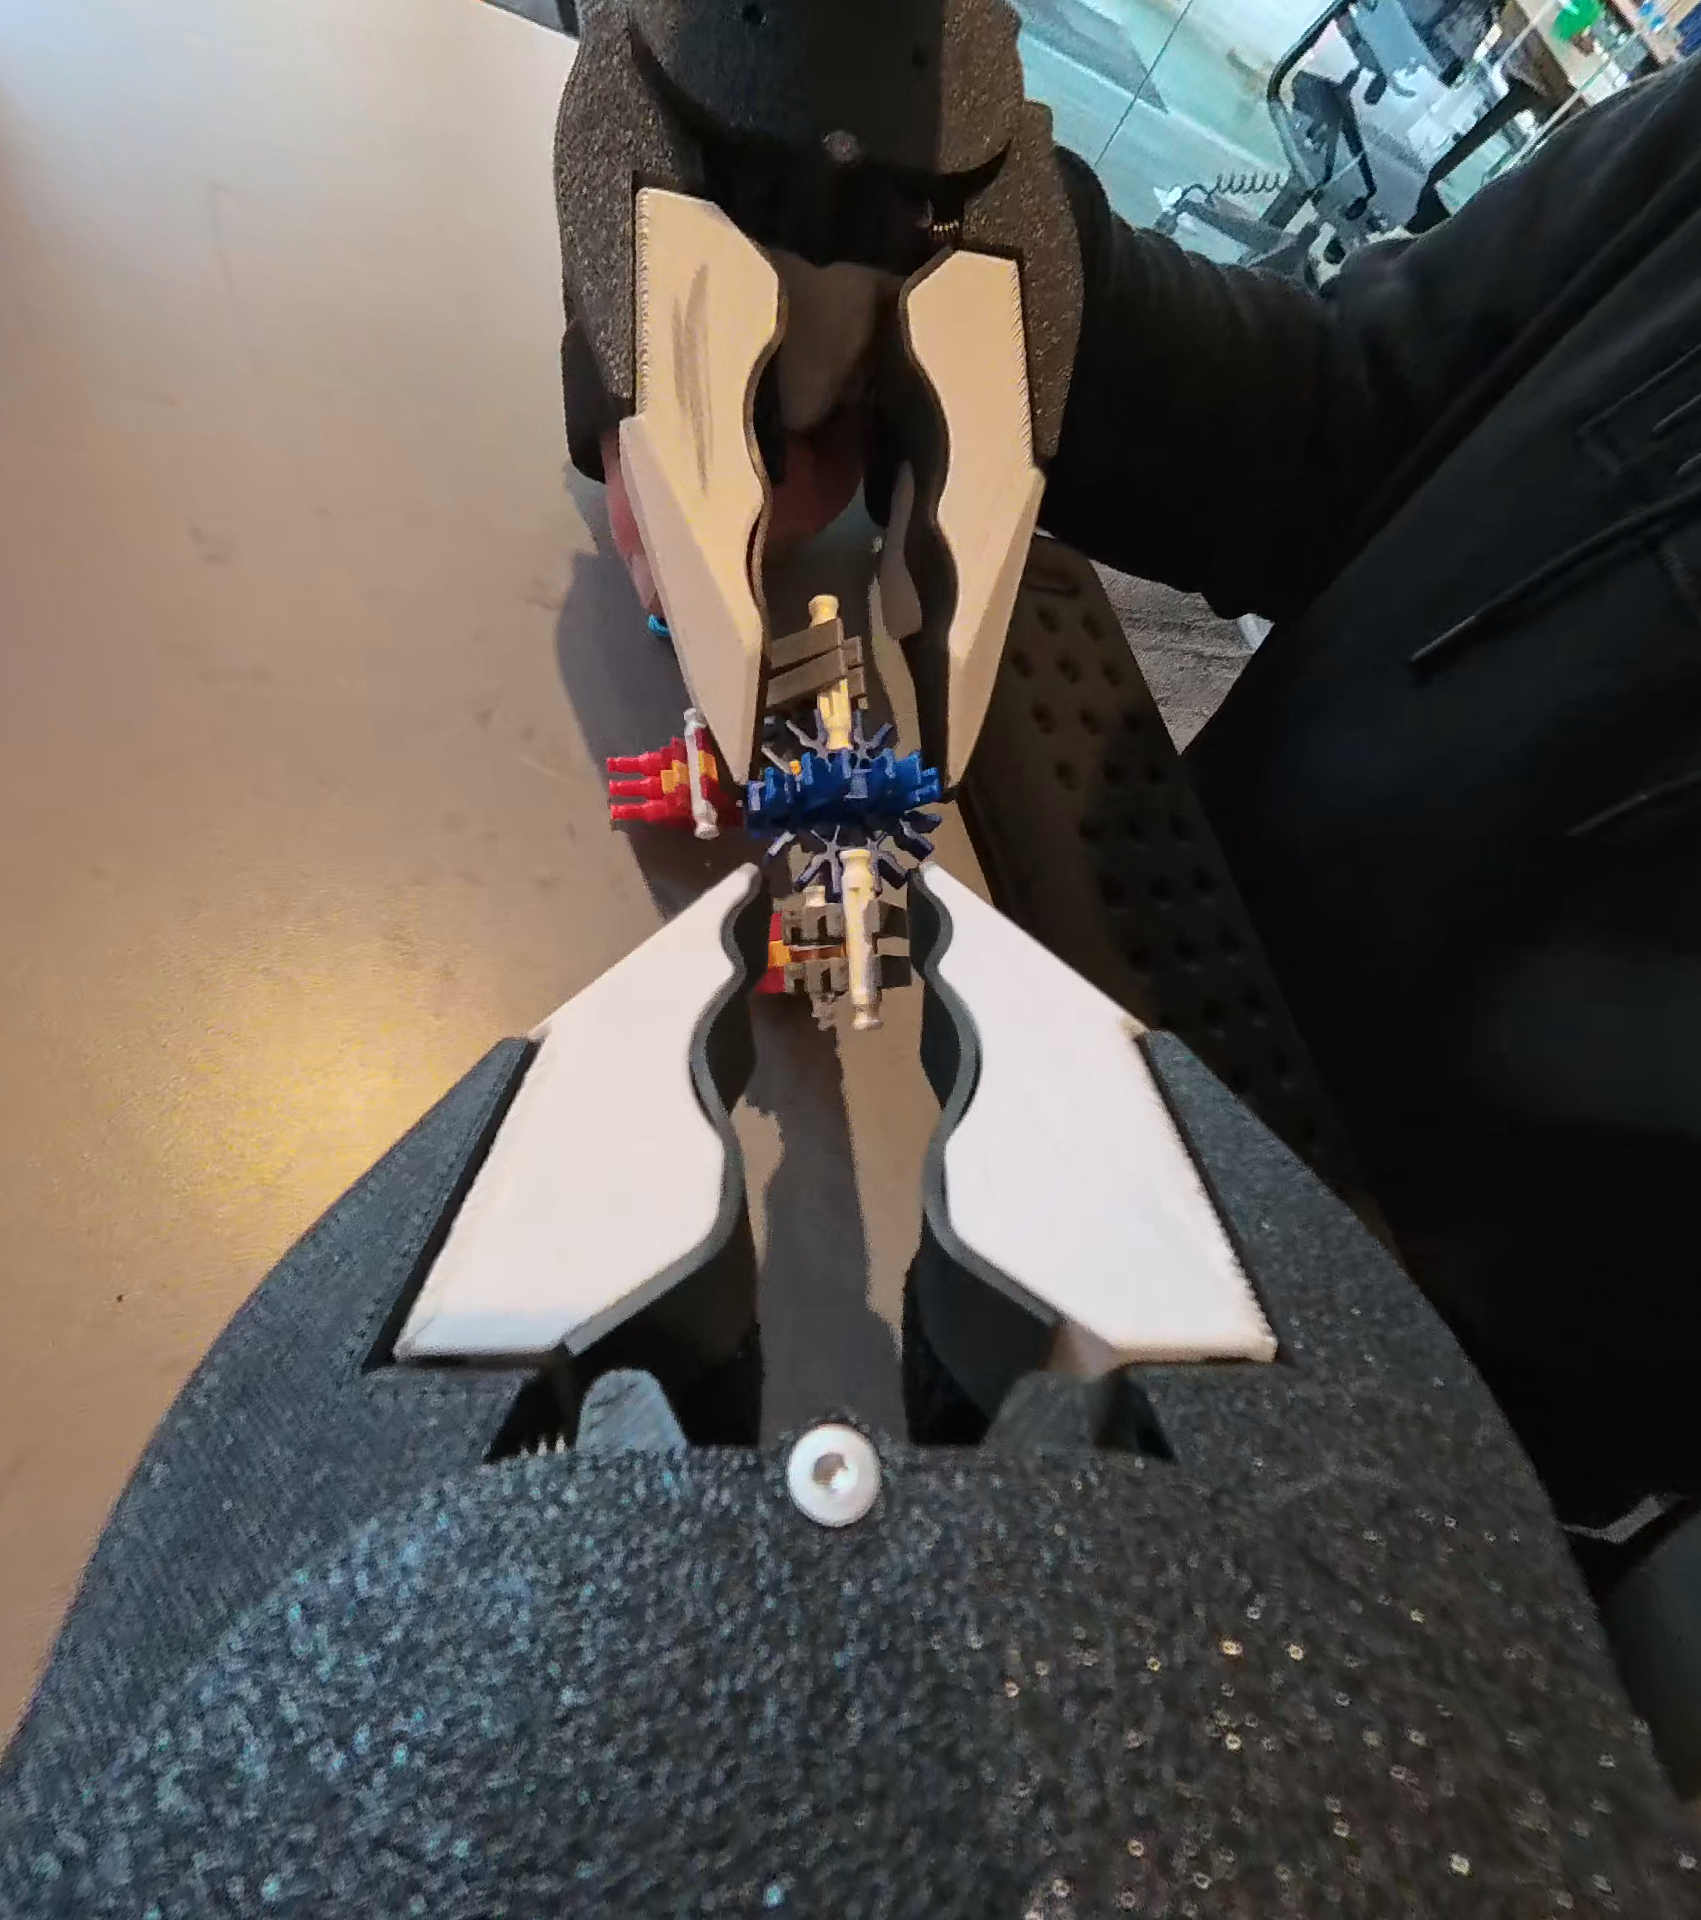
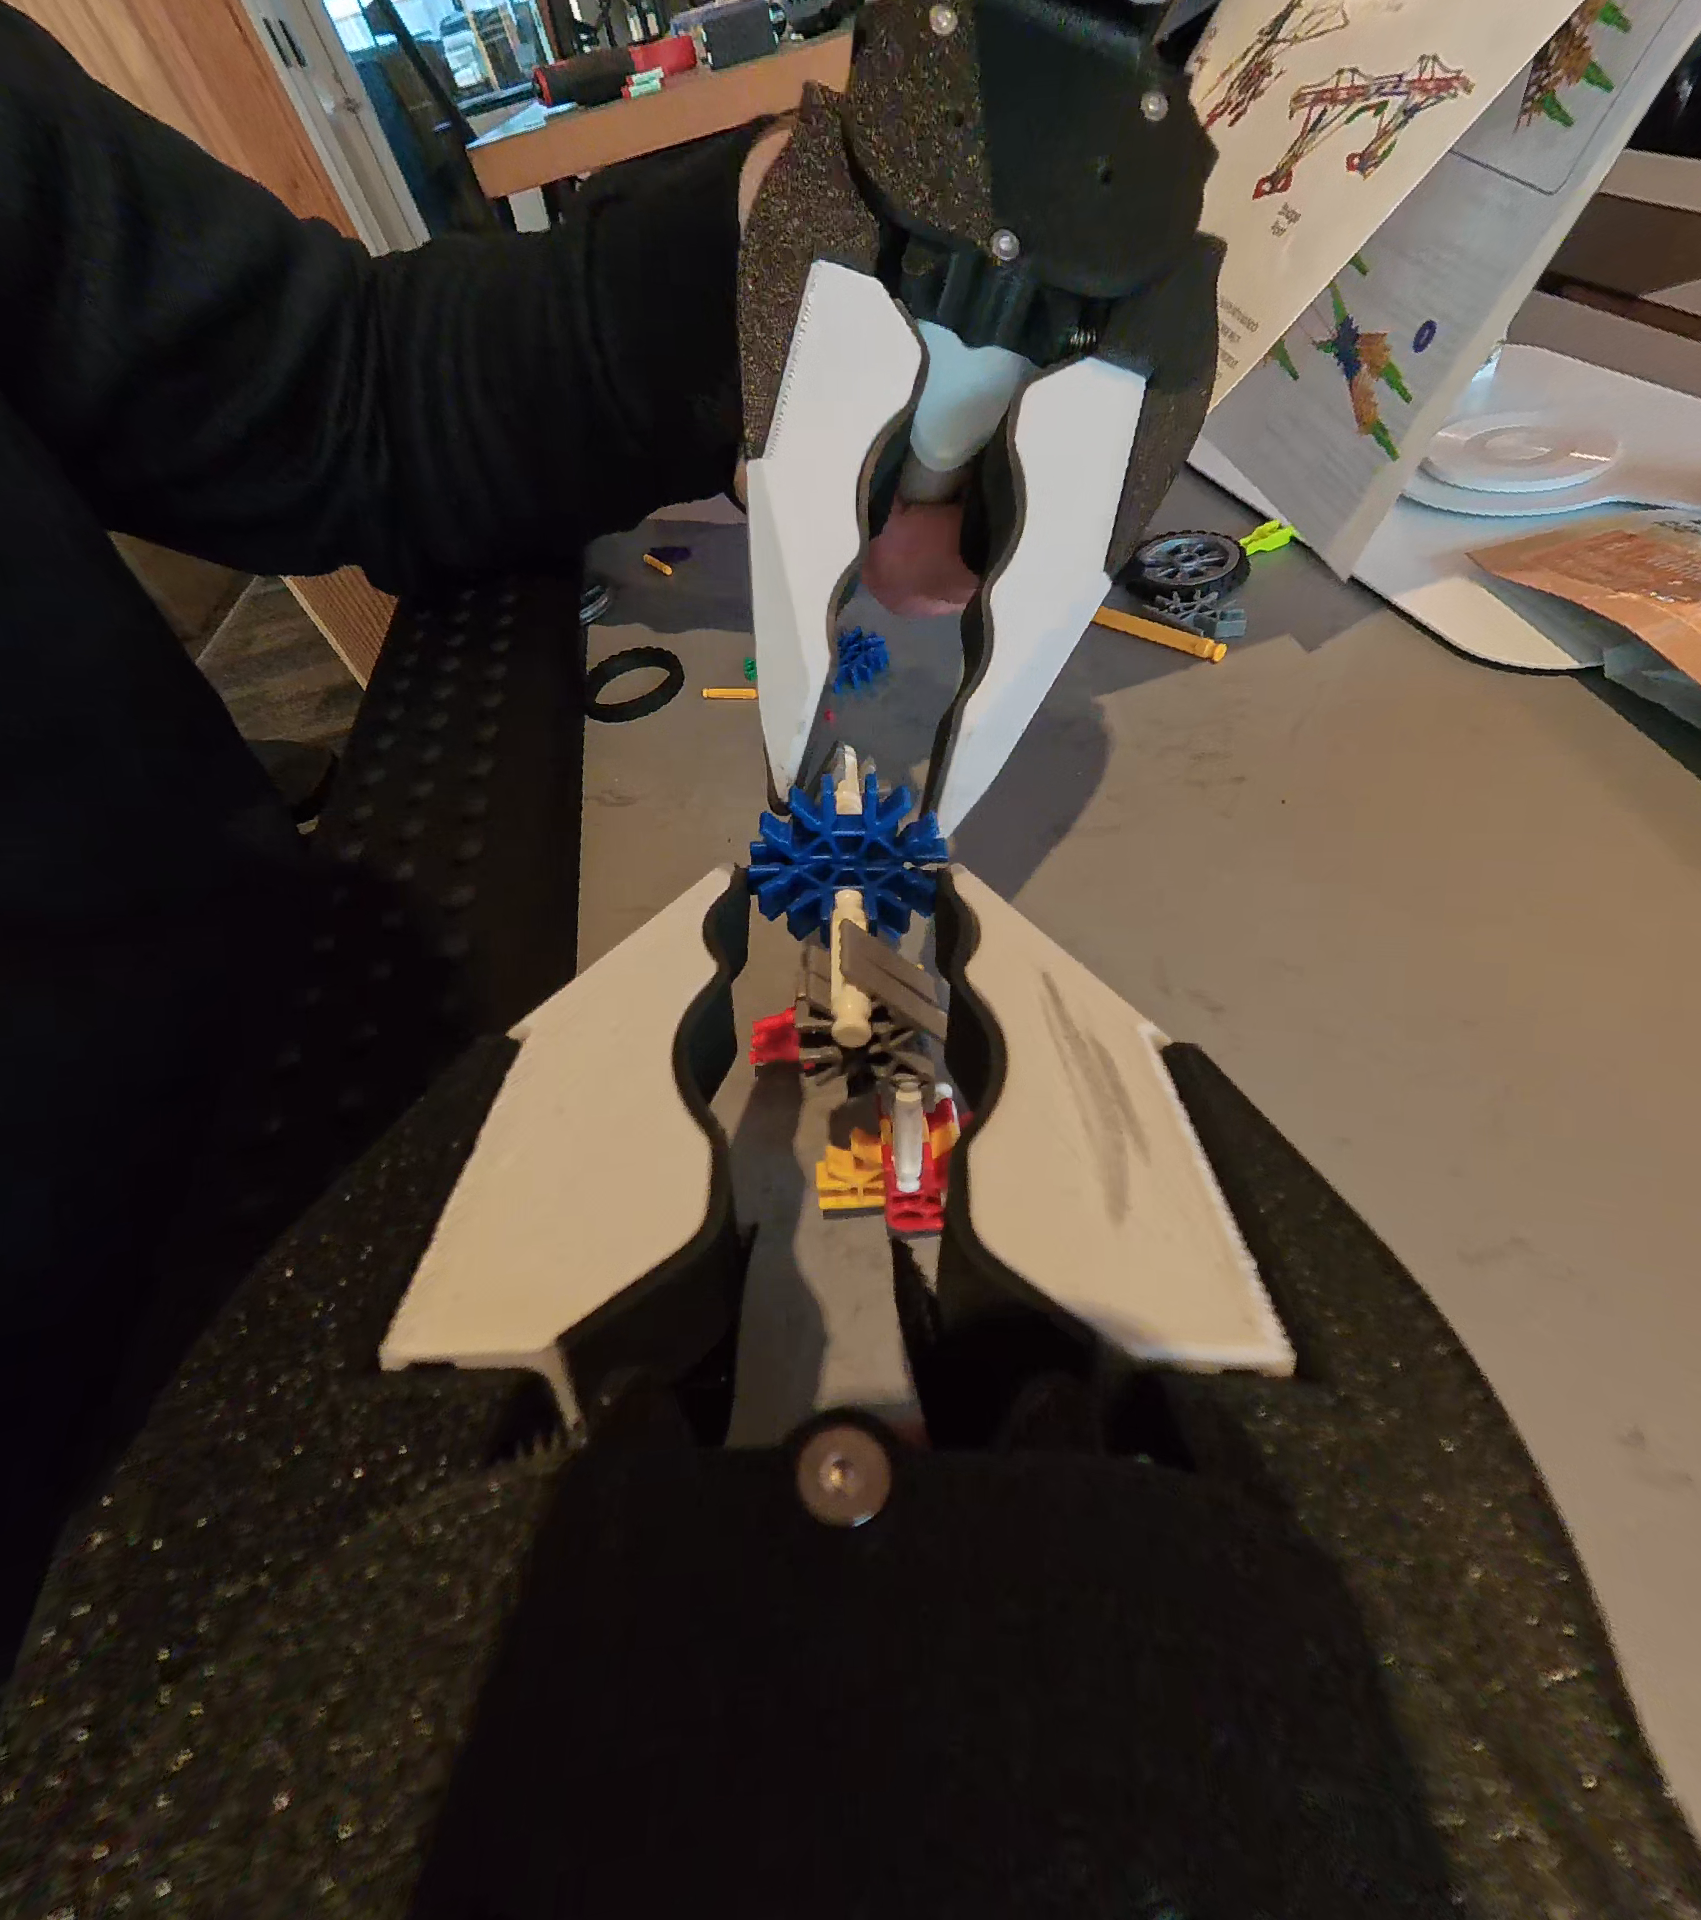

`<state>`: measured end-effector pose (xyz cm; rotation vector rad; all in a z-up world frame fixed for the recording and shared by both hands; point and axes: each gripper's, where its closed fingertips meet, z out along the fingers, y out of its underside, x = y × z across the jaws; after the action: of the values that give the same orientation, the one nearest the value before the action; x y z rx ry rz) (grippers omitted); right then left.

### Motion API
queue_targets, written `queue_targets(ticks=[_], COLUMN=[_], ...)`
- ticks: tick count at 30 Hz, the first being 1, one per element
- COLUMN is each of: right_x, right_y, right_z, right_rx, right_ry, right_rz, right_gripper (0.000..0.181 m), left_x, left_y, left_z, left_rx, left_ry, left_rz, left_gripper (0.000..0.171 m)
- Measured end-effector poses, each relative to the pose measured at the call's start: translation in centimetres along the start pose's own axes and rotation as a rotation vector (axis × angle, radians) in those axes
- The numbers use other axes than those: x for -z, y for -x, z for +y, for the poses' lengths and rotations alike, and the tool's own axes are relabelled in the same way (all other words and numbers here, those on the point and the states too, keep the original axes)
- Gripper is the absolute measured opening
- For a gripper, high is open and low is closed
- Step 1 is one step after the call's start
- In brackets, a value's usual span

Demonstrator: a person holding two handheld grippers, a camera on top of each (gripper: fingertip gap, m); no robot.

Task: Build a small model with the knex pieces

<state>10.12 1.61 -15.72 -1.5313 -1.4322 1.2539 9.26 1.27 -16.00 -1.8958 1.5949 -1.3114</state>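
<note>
A small construction-toy assembly hangs between my two grippers, which face each other tip to tip above the grey table [image 2: 1345, 935]. Its middle is a blue snowflake connector [image 2: 846, 862], also in the left wrist view [image 1: 841, 805]. A white rod [image 1: 861, 935] runs through it, with grey connectors [image 1: 815, 665] and red and yellow pieces [image 2: 887, 1164]. My right gripper [image 2: 843, 883] is shut on the blue connector. My left gripper [image 1: 838, 883] is closed around the grey connectors and rod on the other side.
Loose parts lie on the table: a black tyre [image 2: 633, 681], a grey wheel [image 2: 1189, 566], a yellow rod [image 2: 1158, 634], another blue connector [image 2: 861, 655]. A picture sheet [image 2: 1345, 208] and brown packaging [image 2: 1677, 623] stand at the right. A person's black sleeve [image 2: 306, 364] is at the left. The tips of both grippers are at nearly the same place.
</note>
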Motion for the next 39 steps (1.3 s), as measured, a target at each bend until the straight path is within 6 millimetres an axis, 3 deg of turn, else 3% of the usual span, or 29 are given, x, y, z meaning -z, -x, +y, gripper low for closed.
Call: queue_targets(ticks=[39], right_x=[0.34], right_y=[-0.43], right_z=[-0.65], right_rx=[0.071], right_ry=[-0.034], right_rz=[0.055], right_gripper=[0.035], left_x=[0.11], left_y=[0.18], left_z=[-0.64], left_rx=[0.048], left_ry=[-0.059], left_rz=[0.021], left_gripper=[0.022])
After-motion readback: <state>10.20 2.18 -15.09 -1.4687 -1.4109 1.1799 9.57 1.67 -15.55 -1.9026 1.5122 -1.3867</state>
